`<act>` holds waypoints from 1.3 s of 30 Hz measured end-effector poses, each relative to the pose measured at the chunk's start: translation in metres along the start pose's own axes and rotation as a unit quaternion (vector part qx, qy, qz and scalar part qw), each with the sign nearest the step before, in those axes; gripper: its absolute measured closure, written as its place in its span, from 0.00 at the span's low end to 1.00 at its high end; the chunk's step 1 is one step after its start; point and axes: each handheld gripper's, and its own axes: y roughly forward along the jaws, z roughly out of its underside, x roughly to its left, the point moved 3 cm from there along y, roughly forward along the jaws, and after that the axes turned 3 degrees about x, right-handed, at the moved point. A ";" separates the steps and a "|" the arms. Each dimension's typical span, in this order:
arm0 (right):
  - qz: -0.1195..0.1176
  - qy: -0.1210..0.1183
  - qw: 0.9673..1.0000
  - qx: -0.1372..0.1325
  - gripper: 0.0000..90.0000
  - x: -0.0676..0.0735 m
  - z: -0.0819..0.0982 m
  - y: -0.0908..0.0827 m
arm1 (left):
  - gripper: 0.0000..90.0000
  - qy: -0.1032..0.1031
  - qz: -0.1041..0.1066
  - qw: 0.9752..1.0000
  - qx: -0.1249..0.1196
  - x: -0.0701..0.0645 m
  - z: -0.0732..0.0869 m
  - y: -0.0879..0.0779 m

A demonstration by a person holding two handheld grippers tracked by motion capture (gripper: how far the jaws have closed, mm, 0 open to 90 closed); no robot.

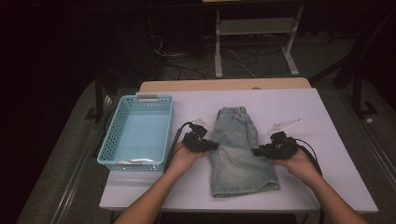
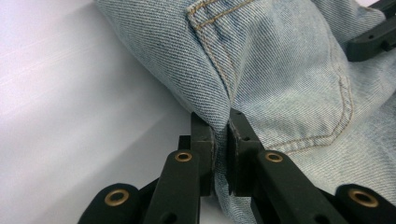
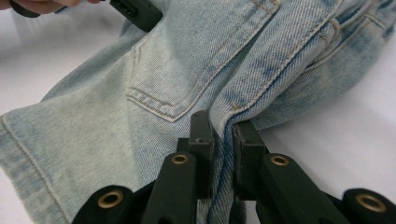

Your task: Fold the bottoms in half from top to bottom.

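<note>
Now, table [image 1: 327, 140]: white top, with everything lying on it.
Basket [image 1: 138, 132]: pale blue, empty as far as I can see, at the left side of the table, just beyond my left hand.
Shorts [image 1: 239, 151]: light denim, flat in the middle of the table, waistband at the far end, hem at the near end, so the long axis runs far to near, straight between my two hands.
Left gripper [image 1: 211, 145]: my jaws are pinched narrow on a fold of the shorts' left edge [image 2: 219, 109], about halfway along their length; denim fills the gap between the pads.
Right gripper [image 1: 257, 151]: my jaws are clamped narrow on the right side seam [image 3: 224, 121], at about the same point along the shorts.
Key relation: each hand holds its own side, opposite the other, across the long axis. The basket lies to the left, so my left hand is nearer to it.
Next move, my guess: lift both edges together and fold across the middle, or carry leftward.
</note>
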 end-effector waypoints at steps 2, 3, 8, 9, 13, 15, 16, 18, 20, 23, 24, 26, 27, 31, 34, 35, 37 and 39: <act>0.001 -0.001 1.000 0.000 0.89 0.003 0.000 -0.001 | 0.93 0.002 0.000 1.000 0.001 0.000 0.001 0.000; 0.000 -0.002 1.000 -0.001 0.89 0.003 0.001 -0.001 | 0.92 0.003 0.000 1.000 0.000 0.000 0.001 0.000; 0.011 -0.009 1.000 0.000 0.89 -0.001 0.001 0.002 | 0.92 0.002 -0.004 1.000 -0.001 -0.001 0.004 0.003; 0.012 -0.009 1.000 0.002 0.89 -0.002 0.001 0.002 | 0.92 0.004 -0.006 1.000 -0.004 -0.002 0.005 0.003; 0.025 -0.014 1.000 -0.001 0.83 -0.005 0.004 0.005 | 0.77 0.016 -0.029 0.999 -0.012 -0.004 0.013 0.003; 0.027 -0.009 1.000 -0.008 0.67 -0.007 0.006 0.002 | 0.60 0.019 -0.027 0.999 -0.021 -0.006 0.014 0.000; 0.030 -0.007 0.999 -0.014 0.61 -0.008 0.007 0.000 | 0.54 0.024 -0.027 0.999 -0.031 -0.008 0.015 -0.003; 0.033 -0.005 0.999 -0.024 0.52 -0.009 0.009 -0.004 | 0.41 0.035 -0.037 0.998 -0.041 -0.011 0.016 -0.009; 0.039 -0.006 0.999 -0.029 0.47 -0.009 0.011 -0.010 | 0.34 0.042 -0.038 0.997 -0.051 -0.014 0.018 -0.013; 0.037 -0.009 0.999 -0.037 0.46 -0.008 0.016 -0.018 | 0.29 0.043 -0.025 0.997 -0.057 -0.019 0.022 -0.017; 0.037 -0.009 0.999 -0.037 0.48 -0.008 0.018 -0.020 | 0.27 0.046 -0.020 0.997 -0.057 -0.020 0.024 -0.019; 0.036 -0.014 0.999 -0.030 0.50 -0.006 0.024 -0.025 | 0.23 0.048 -0.013 0.997 -0.056 -0.024 0.029 -0.021; 0.037 -0.013 0.999 -0.028 0.51 -0.005 0.026 -0.026 | 0.22 0.049 -0.008 0.997 -0.057 -0.026 0.032 -0.023; 0.034 -0.015 0.999 -0.023 0.54 -0.001 0.036 -0.033 | 0.17 0.057 -0.001 0.997 -0.055 -0.033 0.041 -0.025; 0.027 -0.014 0.999 -0.017 0.54 0.003 0.043 -0.036 | 0.14 0.059 0.000 0.997 -0.052 -0.035 0.047 -0.027; 0.026 -0.014 0.999 -0.012 0.54 0.004 0.046 -0.036 | 0.13 0.059 0.002 0.997 -0.052 -0.035 0.048 -0.027; 0.021 -0.014 1.000 -0.006 0.54 0.007 0.050 -0.036 | 0.11 0.056 0.000 0.997 -0.050 -0.036 0.051 -0.028; 0.016 -0.015 1.000 -0.001 0.54 0.011 0.055 -0.038 | 0.11 0.061 -0.003 0.997 -0.046 -0.037 0.054 -0.030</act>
